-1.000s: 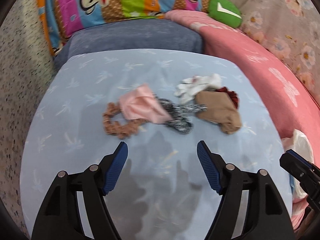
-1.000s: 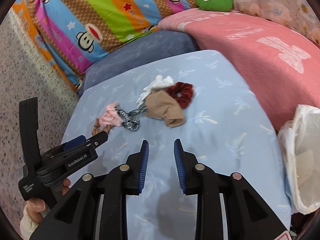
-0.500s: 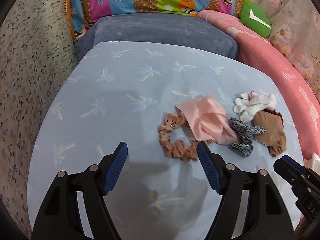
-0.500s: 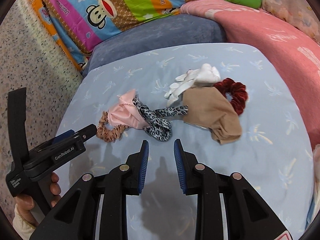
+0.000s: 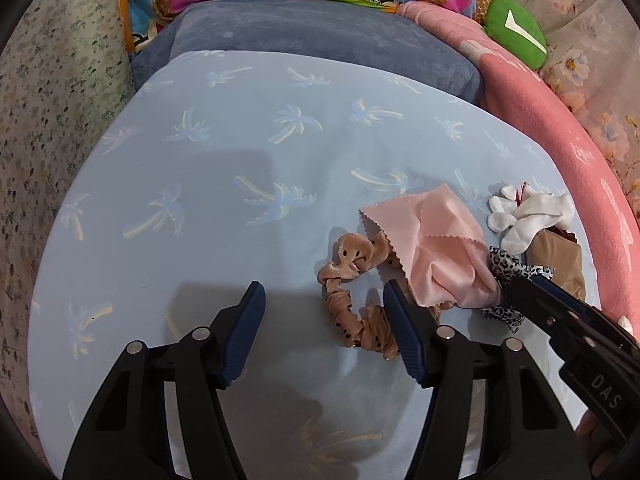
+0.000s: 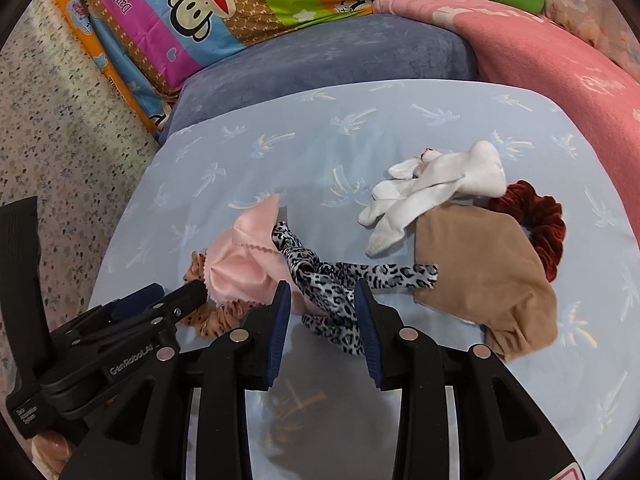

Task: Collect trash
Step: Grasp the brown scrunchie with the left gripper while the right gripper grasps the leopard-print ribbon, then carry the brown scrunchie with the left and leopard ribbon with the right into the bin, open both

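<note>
Left gripper (image 5: 322,312): jaws wide apart, empty, at the tan spotted fabric scrunchie (image 5: 352,292) on the bed.
Right gripper (image 6: 322,308): jaws parted, straddling the leopard-print satin strip (image 6: 332,284), unclamped.
Handling: light, limp, slippery; pinch bunched folds.

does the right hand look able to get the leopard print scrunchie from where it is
Probably yes. The right tongs are open with the leopard print scrunchie lying right between their tips, nothing on top of it. The pink cloth lies against its left side and might get pinched too.
</note>
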The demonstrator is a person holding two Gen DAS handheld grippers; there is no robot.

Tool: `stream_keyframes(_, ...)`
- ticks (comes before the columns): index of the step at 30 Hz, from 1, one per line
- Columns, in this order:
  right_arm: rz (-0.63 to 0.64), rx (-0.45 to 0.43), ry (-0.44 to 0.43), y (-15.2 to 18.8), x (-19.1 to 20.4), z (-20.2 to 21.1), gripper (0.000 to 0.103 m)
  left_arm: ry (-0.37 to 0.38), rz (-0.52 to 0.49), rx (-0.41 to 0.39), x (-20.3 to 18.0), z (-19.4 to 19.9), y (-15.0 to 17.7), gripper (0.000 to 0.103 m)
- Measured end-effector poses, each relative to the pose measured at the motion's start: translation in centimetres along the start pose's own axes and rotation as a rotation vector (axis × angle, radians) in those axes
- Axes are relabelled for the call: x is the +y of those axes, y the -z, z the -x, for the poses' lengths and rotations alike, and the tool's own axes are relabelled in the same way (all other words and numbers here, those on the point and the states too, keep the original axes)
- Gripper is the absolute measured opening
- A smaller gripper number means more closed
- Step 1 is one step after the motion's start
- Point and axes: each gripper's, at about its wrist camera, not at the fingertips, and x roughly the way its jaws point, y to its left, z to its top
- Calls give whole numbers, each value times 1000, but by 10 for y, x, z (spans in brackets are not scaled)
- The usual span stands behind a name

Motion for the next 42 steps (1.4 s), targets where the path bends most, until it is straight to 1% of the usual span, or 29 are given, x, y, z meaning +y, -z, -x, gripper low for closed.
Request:
stream_keyframes(1,-1,6,-1,-1,0,-3,33,8,4,5,0,-2,-1,54)
stream_keyframes(3,-1,11,-2,-1,-1,-8,28,20,6,7,-1,-3,0,48)
stream_keyframes(4,0,15,-1,1,-1,-10,20,22,-1,5,-3,-3,0,46)
stream_keyframes(5,0,20,-1,2,-2,-11,11,31,-7,8,-4,-3,0,37)
stream_keyframes(6,-3,25,-5,3,-2,-12,8,38,-11,12,-6,-4,0,29)
stream_keyframes(7,-8,24,-7,4,-4,-11,5,43,-15,14,-8,-4,-1,24)
stream_keyframes(8,-13,18,-5,4,-5,-8,4,51,-19,18,-9,-4,-1,16)
stream_keyframes(9,-16,12,-4,5,-6,-5,3,57,-21,20,-10,-3,-1,13)
stream_keyframes(10,-21,4,-7,5,-9,-1,3,57,-23,16,-12,-2,0,12)
stream_keyframes(11,-25,-3,-9,6,-10,3,3,58,-27,9,-14,0,0,9)
stream_keyframes(17,-61,-72,-13,5,-21,41,3,80,-52,-39,-26,23,2,8)
stream_keyframes(26,-102,-177,-21,9,-36,106,3,118,-81,-119,-52,69,3,8)
stream_keyframes(30,-116,-223,-20,17,-44,137,3,137,-116,-155,-72,89,6,8)
stream_keyframes(36,-143,-275,-6,35,-65,177,3,177,-187,-200,-113,115,17,8)
stream_keyframes(42,-203,-334,28,58,-104,221,3,227,-273,-224,-159,133,31,8)
